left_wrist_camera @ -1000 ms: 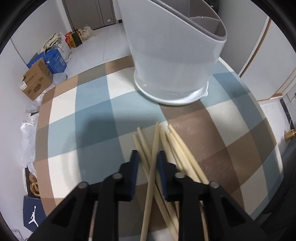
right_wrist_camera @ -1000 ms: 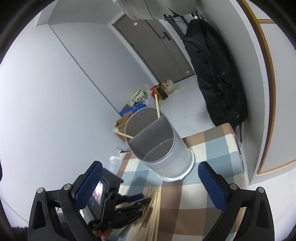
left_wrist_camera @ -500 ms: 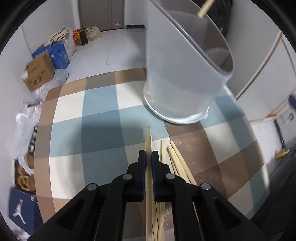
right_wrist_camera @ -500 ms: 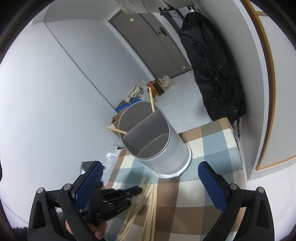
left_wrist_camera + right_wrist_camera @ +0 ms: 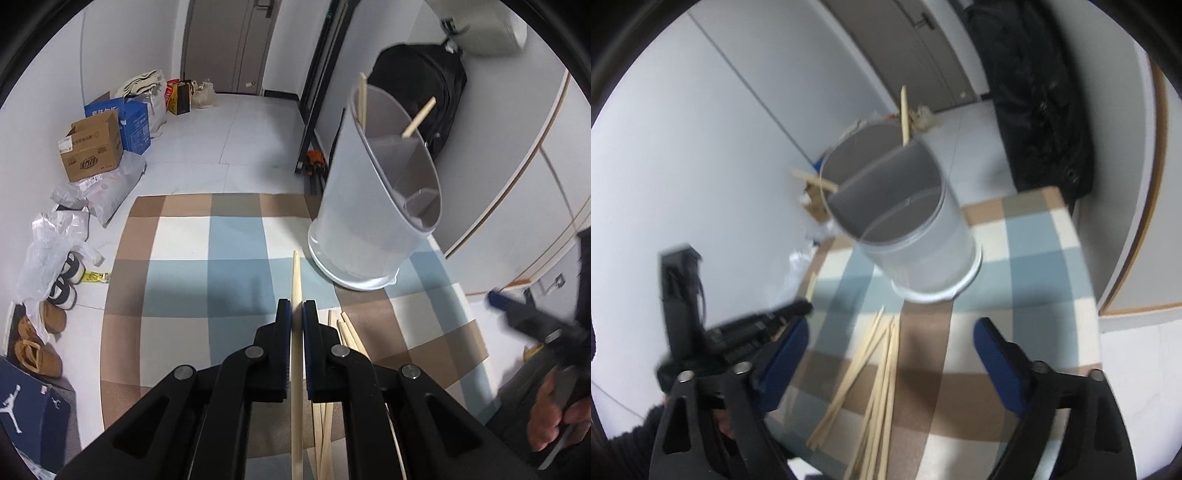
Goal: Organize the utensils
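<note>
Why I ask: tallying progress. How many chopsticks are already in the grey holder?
2. An upright chopstick stands against the holder's left rim; a tilted chopstick leans right, both in the tall back compartment. Shorter ones could be hidden inside.

The supporting surface is a table covered with a checked cloth [image 5: 236, 258] in blue, brown and cream squares. Its far edge and right edge are both visible in the left wrist view.

Two items rest directly on the cloth:

- A grey utensil holder [image 5: 373, 221] stands toward the far right part of the table on a white base rim. It is divided inside into compartments — two chopsticks lean out of the tallest rear compartment.
- A loose pile of wooden chopsticks [image 5: 879, 373] lies flat on the near side of the holder, close to its base but apart from it, the sticks fanned and partly crossing one another.
</note>
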{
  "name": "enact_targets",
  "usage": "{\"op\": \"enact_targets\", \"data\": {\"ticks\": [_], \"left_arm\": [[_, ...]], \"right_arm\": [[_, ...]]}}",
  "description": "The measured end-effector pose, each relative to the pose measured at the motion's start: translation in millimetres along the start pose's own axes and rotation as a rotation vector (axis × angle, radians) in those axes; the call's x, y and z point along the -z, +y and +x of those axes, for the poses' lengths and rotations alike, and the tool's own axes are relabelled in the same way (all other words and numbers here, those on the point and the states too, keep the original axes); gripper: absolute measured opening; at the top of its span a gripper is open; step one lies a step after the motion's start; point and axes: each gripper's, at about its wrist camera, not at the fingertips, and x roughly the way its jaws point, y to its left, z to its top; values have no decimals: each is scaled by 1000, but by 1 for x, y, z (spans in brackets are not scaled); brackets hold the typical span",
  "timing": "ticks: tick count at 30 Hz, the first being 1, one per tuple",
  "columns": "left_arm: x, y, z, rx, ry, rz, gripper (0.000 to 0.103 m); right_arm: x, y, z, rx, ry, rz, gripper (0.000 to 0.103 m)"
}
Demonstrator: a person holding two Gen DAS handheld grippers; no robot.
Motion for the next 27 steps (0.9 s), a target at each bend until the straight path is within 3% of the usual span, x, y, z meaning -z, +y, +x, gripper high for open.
{"op": "enact_targets", "data": {"ticks": [12, 20, 27], "left_arm": [[-5, 15, -25, 39, -75, -41, 2], [-10, 30, -34, 83, -99, -98, 2], [-15, 39, -36, 84, -115, -124, 2]], "right_arm": [[20, 22, 59, 72, 220, -124, 47], [19, 36, 103, 138, 306, -190, 34], [23, 48, 127, 248, 357, -260, 21]]}}
